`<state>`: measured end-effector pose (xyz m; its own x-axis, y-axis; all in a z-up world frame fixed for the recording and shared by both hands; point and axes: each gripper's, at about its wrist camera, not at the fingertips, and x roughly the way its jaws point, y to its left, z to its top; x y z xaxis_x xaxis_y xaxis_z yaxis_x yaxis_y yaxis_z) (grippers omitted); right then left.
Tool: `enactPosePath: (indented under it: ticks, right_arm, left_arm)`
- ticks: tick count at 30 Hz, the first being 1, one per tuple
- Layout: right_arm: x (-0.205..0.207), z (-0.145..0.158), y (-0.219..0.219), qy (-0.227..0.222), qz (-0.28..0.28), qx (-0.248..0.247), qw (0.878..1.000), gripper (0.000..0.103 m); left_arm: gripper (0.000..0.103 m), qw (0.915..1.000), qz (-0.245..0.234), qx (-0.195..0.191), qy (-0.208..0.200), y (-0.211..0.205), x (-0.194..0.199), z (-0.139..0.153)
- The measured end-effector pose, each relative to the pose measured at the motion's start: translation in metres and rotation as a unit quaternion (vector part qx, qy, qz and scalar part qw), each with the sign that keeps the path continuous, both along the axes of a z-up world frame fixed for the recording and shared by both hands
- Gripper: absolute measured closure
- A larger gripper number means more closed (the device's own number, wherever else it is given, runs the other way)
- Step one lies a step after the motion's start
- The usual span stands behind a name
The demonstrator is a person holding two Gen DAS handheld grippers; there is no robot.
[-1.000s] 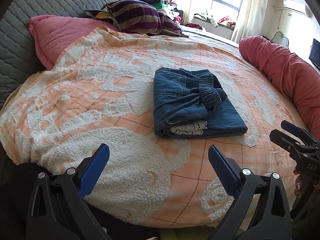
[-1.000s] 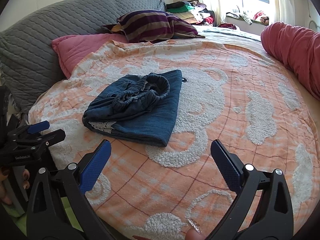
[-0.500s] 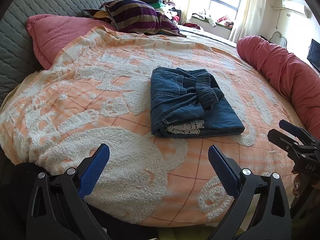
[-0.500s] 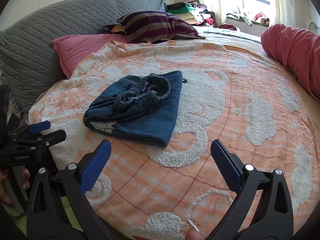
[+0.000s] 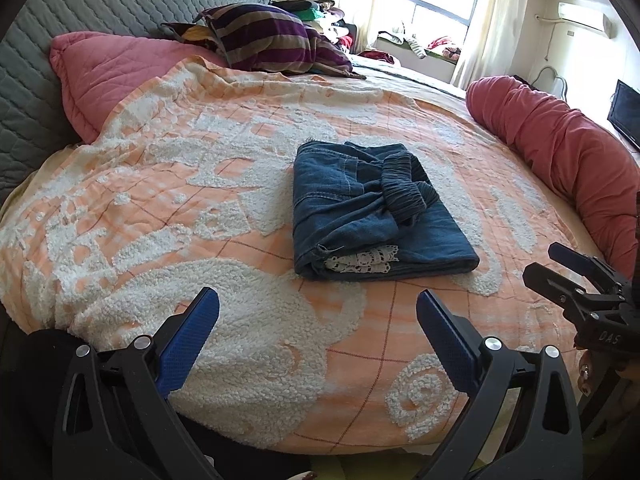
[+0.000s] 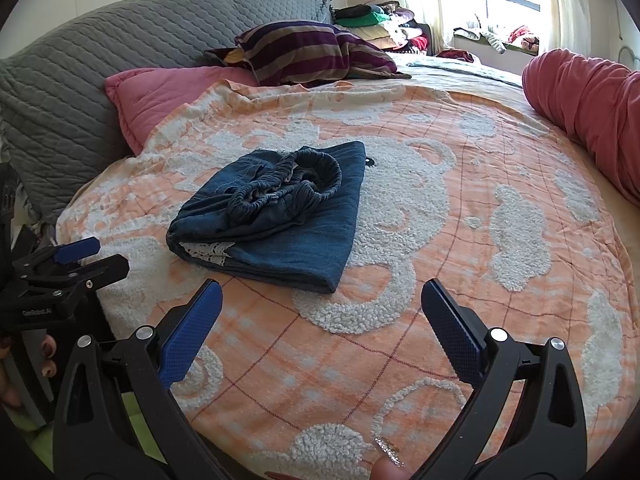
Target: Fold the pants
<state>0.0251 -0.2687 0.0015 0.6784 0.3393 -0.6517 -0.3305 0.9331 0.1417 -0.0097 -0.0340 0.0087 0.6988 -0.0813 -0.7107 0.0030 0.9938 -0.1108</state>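
Dark blue denim pants (image 5: 372, 208) lie folded into a compact rectangle on the orange and white blanket (image 5: 168, 208), the elastic waistband bunched on top and white lace trim showing at the near edge. They also show in the right wrist view (image 6: 280, 216). My left gripper (image 5: 318, 320) is open and empty, held back from the pants near the bed's front edge. My right gripper (image 6: 322, 312) is open and empty, also short of the pants. Each gripper shows at the side of the other's view, the right (image 5: 576, 276) and the left (image 6: 76, 264).
A pink pillow (image 5: 108, 76) and grey quilted headboard (image 5: 100, 4) lie at the far left. A striped cushion (image 5: 272, 40) sits at the back. A rolled red quilt (image 5: 568, 144) lines the right edge. Piled clothes and a window lie behind.
Both grippers have drawn slightly back from the bed, so the folded pants look a little farther off. The pants lie still.
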Motion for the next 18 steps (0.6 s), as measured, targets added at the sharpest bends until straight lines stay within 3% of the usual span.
enactPosePath:
  ticks: [18]
  right_arm:
    - [-0.0008,-0.0017,-0.0028,0.000,-0.003,0.000,1.000,0.009]
  left_arm:
    - [0.004,1.0000,-0.002,-0.001,0.007,0.0022,0.0020,-0.0009]
